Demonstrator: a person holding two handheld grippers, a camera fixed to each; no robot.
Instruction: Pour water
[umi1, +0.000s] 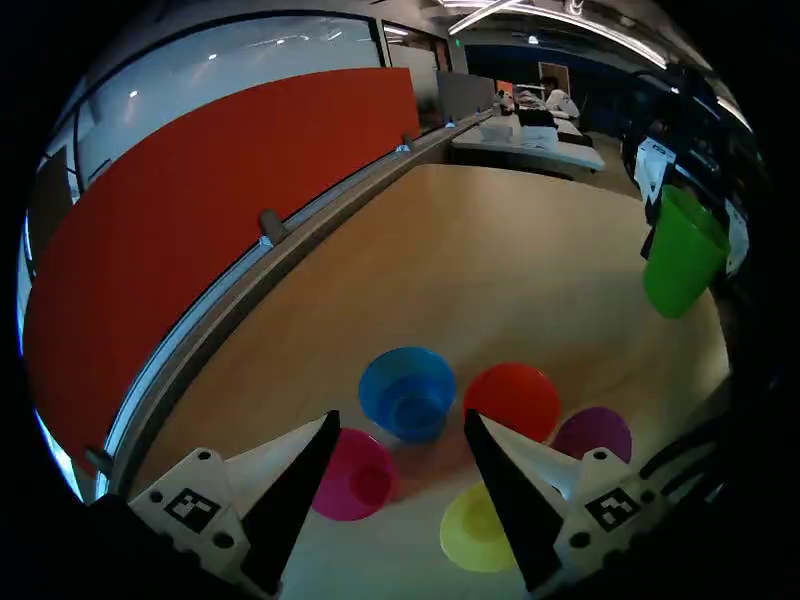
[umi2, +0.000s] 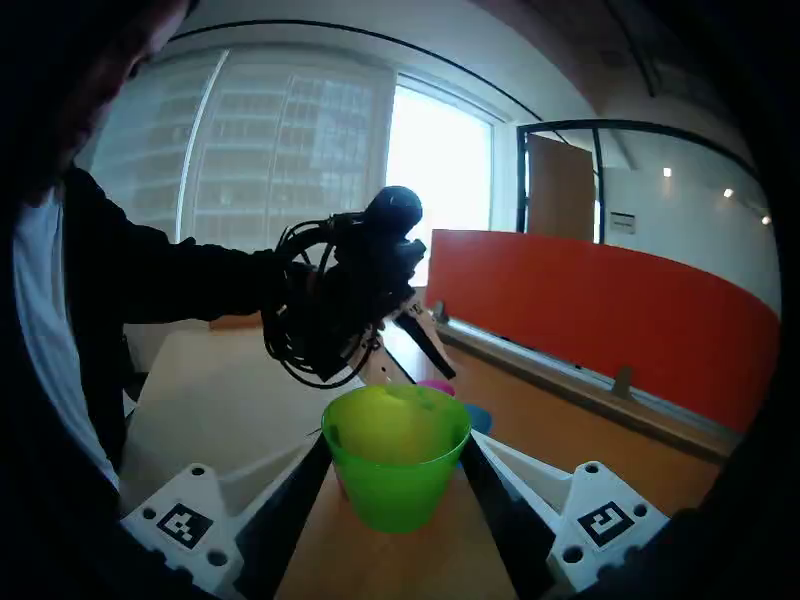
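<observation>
My right gripper (umi2: 398, 440) is shut on a green cup (umi2: 398, 455), which it holds upright above the wooden table (umi2: 400, 560). The same green cup (umi1: 683, 252) hangs in the air at the right of the left gripper view. My left gripper (umi1: 400, 415) is open and hovers over a cluster of cups: blue (umi1: 408, 392), red (umi1: 512, 398), purple (umi1: 593, 433), pink (umi1: 352, 487) and yellow (umi1: 475, 528). In the right gripper view a sleeved hand holds the left gripper (umi2: 425, 350), fingers pointing down at the pink cup (umi2: 436, 386) and blue cup (umi2: 478, 415). I cannot tell whether the green cup holds water.
A red partition (umi1: 200, 220) with a grey rail (umi1: 270, 270) runs along the table's left edge. The wooden table (umi1: 500, 250) stretches far beyond the cups. Desks and a seated person (umi1: 550, 100) are in the background. The person's dark sleeve (umi2: 170, 270) crosses the right gripper view.
</observation>
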